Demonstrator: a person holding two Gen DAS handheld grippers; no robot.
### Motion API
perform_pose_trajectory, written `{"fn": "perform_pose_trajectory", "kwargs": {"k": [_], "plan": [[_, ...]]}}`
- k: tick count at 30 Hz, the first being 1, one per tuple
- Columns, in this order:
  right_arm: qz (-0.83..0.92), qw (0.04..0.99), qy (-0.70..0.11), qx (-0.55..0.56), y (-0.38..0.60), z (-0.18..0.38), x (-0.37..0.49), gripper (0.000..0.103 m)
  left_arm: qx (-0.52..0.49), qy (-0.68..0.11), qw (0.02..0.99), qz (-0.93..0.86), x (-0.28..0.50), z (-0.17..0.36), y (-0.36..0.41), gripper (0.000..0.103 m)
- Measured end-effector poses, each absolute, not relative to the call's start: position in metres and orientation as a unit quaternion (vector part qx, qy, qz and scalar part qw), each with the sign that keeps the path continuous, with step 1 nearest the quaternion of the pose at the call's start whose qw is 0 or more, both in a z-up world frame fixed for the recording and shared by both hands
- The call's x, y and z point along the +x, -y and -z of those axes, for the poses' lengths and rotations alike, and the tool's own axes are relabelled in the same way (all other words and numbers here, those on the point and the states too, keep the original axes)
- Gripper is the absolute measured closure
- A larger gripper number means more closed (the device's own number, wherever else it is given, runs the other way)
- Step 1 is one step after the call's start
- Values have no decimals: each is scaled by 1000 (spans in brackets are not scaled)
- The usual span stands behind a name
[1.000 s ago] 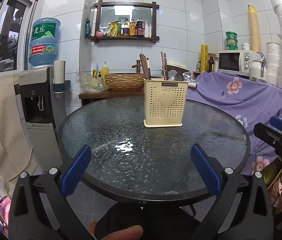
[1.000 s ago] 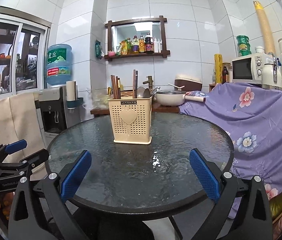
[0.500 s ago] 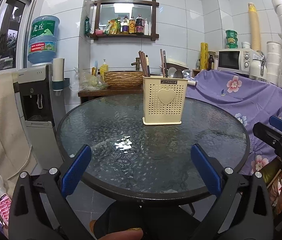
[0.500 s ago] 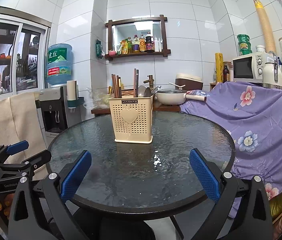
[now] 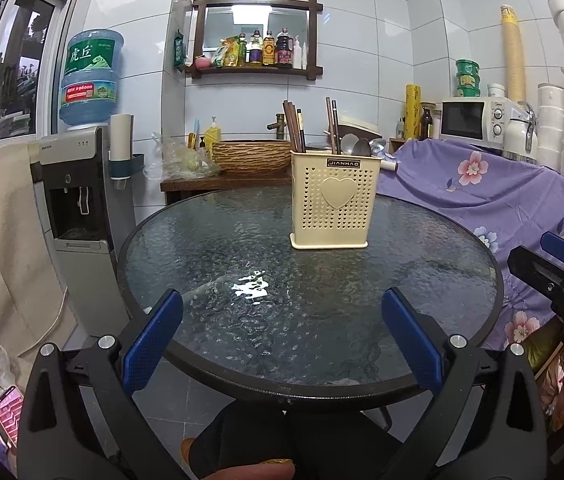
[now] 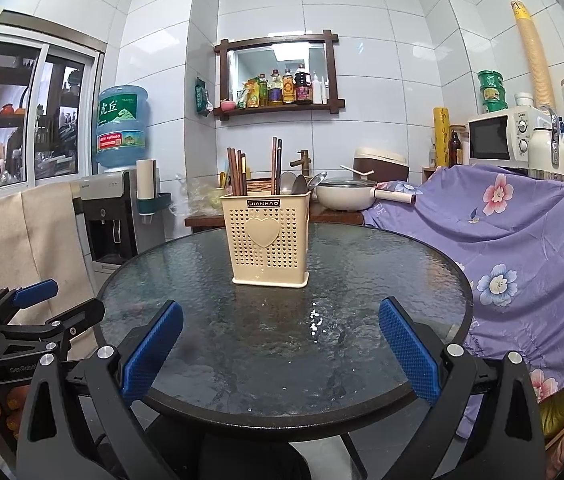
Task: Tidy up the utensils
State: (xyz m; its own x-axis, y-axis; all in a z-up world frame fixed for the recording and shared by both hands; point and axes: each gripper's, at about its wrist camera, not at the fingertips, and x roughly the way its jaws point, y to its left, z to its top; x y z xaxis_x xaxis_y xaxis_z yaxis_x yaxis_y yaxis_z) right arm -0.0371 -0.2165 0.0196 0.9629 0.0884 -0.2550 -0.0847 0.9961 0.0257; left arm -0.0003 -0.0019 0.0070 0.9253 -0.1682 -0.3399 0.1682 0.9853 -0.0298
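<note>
— Beige plastic utensil holder (image 5: 329,199) stands on the glass tabletop (image 5: 242,312); its walls hide the chopsticks' (image 5: 294,126) and spoons' (image 5: 356,147) lower ends.
— Left gripper (image 5: 282,340) and right gripper (image 6: 280,344)?
— Both spread wide, empty.

At frame centre a cream utensil holder (image 6: 269,240) stands upright on the round glass counter (image 6: 402,280), chopsticks (image 6: 237,172) and spoons (image 6: 294,184) inside. The right hand-held gripper (image 6: 280,344) spreads wide at lower frame, empty; the left hand-held gripper (image 6: 42,312) shows at lower left.
</note>
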Motion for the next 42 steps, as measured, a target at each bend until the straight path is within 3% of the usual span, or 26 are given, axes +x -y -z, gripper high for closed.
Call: {"fn": "perform_pose_trajectory", "kwargs": {"k": [42], "plan": [[-50, 988, -143, 10, 213, -16, -32, 7, 1, -183, 980, 81, 5, -6, 5, 5]]}}
